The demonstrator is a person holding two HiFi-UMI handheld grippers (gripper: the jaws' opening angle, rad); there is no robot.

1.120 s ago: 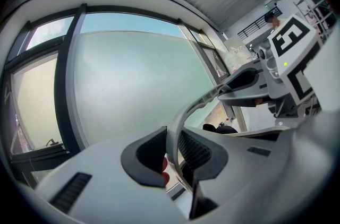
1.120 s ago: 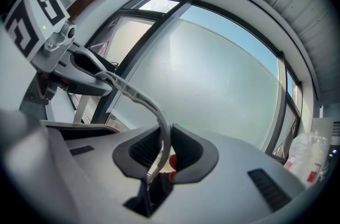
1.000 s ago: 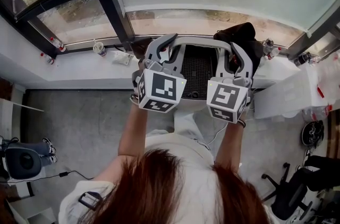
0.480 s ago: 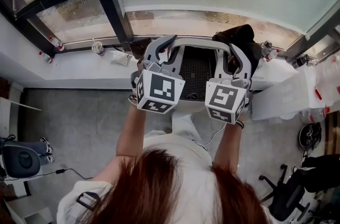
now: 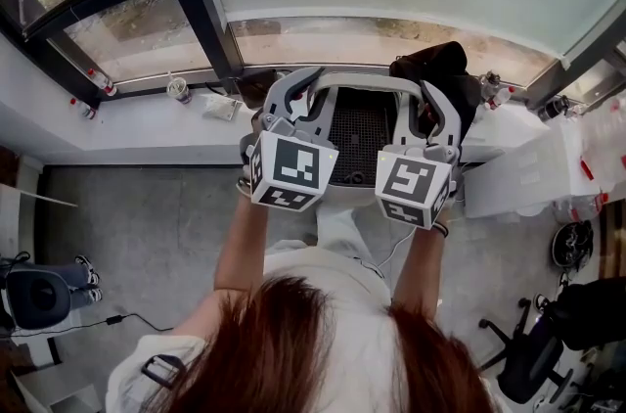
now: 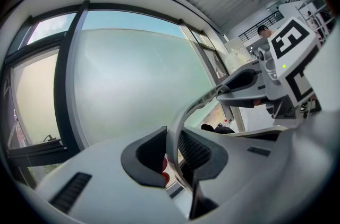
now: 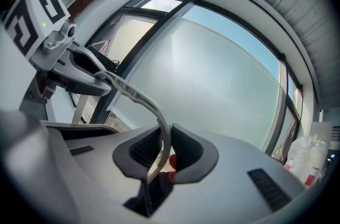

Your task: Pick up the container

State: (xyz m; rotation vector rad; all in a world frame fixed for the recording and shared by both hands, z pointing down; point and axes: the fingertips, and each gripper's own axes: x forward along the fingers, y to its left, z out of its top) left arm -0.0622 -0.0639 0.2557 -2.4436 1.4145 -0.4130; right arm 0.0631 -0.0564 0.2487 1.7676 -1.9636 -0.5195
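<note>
The left gripper (image 5: 296, 96) and the right gripper (image 5: 431, 108) are each partly closed, pinching the grey rim (image 5: 367, 79) of the container on opposite sides. They hold it level in front of the window, above the sill (image 5: 137, 129). Only the head view shows its black mesh inside (image 5: 364, 125) and a cup (image 5: 178, 88) on the sill. The left gripper view shows the pads (image 6: 197, 149) clamping the rim (image 6: 194, 107), and the right gripper view (image 7: 163, 154) shows the same.

The head view is looking steeply down from above the person (image 5: 323, 343), onto the left gripper (image 5: 311, 88) and right gripper (image 5: 428, 100). Each gripper view is riding close behind its jaws, looking level toward the window (image 6: 133, 85). All three are sharing the container (image 5: 367, 79).
</note>
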